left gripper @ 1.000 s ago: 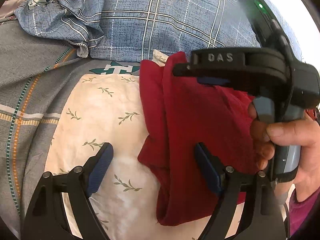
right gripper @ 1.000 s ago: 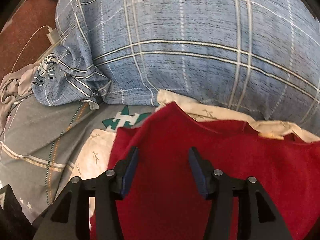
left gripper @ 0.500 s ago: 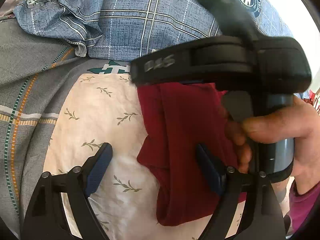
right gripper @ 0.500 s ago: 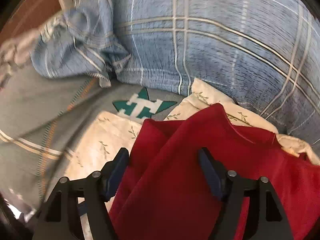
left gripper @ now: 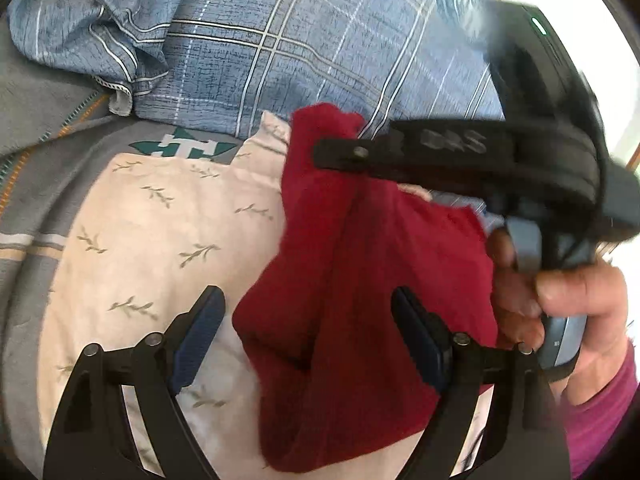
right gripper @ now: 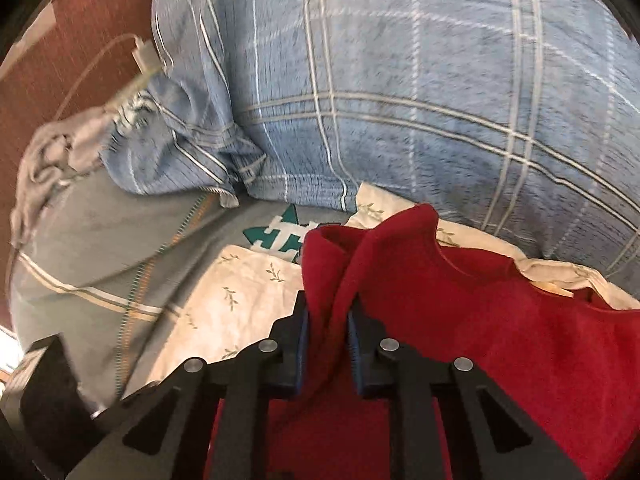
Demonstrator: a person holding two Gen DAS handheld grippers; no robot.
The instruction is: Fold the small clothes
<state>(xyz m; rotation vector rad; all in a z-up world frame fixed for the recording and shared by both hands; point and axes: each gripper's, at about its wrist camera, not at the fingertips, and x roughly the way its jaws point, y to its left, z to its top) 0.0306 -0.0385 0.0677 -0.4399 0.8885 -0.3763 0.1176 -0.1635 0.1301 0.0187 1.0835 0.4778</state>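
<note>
Right tool [right gripper: 326, 322]: clenched on a raised ridge of the red garment [right gripper: 500, 332], lower centre of the right wrist view; the fabric bunches up between the blue pads.
Left tool [left gripper: 308, 332]: released, its jaws standing wide apart at the bottom of the left wrist view, straddling the near part of the red garment [left gripper: 360, 300] without pinching it.
Right hand [left gripper: 568, 300]: wrapped round the other tool's handle at the right edge of the left wrist view.
Red garment: lies crumpled, centre to lower right of both views, on top of a cream leaf-print cloth [left gripper: 160, 240] spread over the grey striped bedsheet [right gripper: 92, 248].
Beyond: a blue plaid pillow [right gripper: 420, 92] fills the upper part of both views, with a white charger and cable [right gripper: 144, 56] at upper left (blurred).
Progress: early, by my reading; the garment is gathered rather than flattened, and no neat fold shows yet. Laying it flat and making each fold is left.
Change from half a second ago: the right tool's jaws, then spread over the cloth, have closed on it and pulled up the ridge; the left tool stays open in much the same spot.
</note>
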